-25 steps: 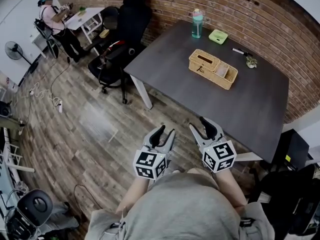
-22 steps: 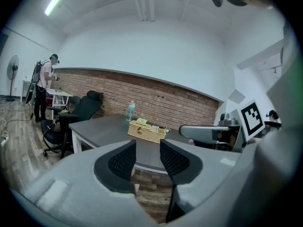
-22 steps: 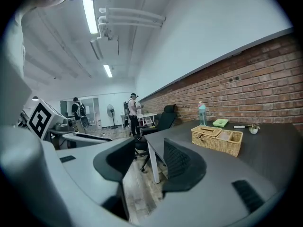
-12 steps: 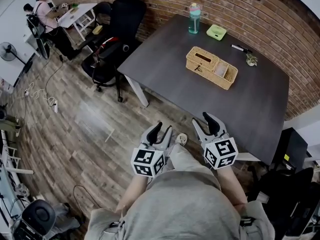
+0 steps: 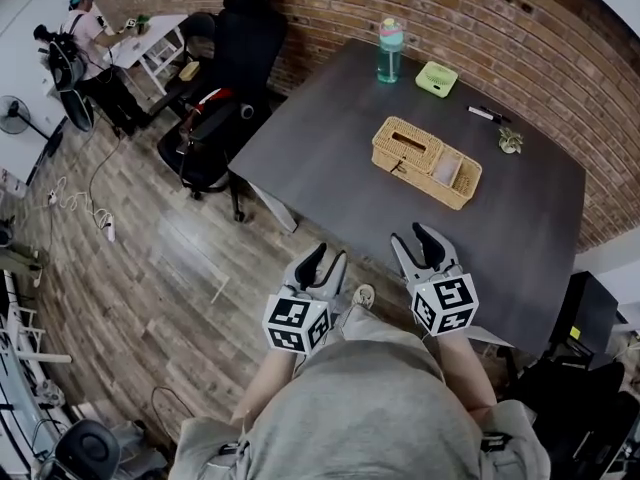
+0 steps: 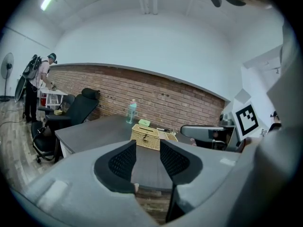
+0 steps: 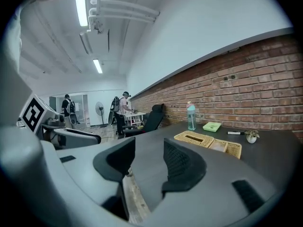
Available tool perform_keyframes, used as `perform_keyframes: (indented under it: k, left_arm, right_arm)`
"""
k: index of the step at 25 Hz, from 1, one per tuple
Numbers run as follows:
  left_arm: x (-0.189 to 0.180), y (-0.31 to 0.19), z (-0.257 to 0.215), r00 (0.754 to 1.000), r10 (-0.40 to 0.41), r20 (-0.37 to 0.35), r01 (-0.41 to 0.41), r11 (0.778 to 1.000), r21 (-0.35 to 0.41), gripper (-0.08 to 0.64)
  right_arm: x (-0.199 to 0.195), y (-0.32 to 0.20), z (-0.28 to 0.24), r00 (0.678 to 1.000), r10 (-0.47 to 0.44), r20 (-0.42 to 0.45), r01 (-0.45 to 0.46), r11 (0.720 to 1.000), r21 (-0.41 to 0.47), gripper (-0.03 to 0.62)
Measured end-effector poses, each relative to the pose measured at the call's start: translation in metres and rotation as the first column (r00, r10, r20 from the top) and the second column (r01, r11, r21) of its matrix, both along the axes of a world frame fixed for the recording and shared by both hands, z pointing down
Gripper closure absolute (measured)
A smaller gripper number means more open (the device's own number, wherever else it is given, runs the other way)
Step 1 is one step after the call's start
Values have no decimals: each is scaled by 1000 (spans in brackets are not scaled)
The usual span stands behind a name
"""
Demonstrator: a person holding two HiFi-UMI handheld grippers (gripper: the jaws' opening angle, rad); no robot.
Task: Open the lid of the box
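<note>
A wicker box (image 5: 425,161) is seen lying near the middle of a dark surface (image 5: 330,138), somewhat nearer the edge that runs along the brick wall. Its lid (image 5: 408,145), marked by a slot, is laid flat and shut on the box's left part; an open compartment is seen in the right part.

The left gripper (image 5: 322,259) is held over the wooden floor, short of the near edge of the surface, with its jaws apart and nothing between them. The right gripper (image 5: 420,238) is held at about the near edge, likewise parted and empty. Both are kept well apart from the box, which is seen beyond the jaws in each gripper view.

A bottle (image 5: 390,48) is stood upright near the far corner by the wall. A green pad (image 5: 437,76), a pen (image 5: 485,114) and a small plant (image 5: 511,140) are spread along the wall edge. A black office chair (image 5: 225,108) is placed beside the left edge.
</note>
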State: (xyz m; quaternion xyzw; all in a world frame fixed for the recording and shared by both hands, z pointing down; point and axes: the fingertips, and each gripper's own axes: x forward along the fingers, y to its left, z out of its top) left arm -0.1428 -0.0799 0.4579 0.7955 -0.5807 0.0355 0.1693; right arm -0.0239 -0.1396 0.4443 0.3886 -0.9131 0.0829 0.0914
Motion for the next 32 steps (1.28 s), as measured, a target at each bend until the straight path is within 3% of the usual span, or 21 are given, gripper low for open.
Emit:
perform_keyframes:
  k: [19,32]
  left_arm:
    - [3,-126,8,996,91,7,-90,994,-56,408]
    - [11,-175,18,992,127,13,-126,989,-82,408]
  right_arm:
    - [22,-132,31,987,111,-118,-113,993,-14,402]
    - [38,-194,91,942,121,-313,-136,990,-25,402]
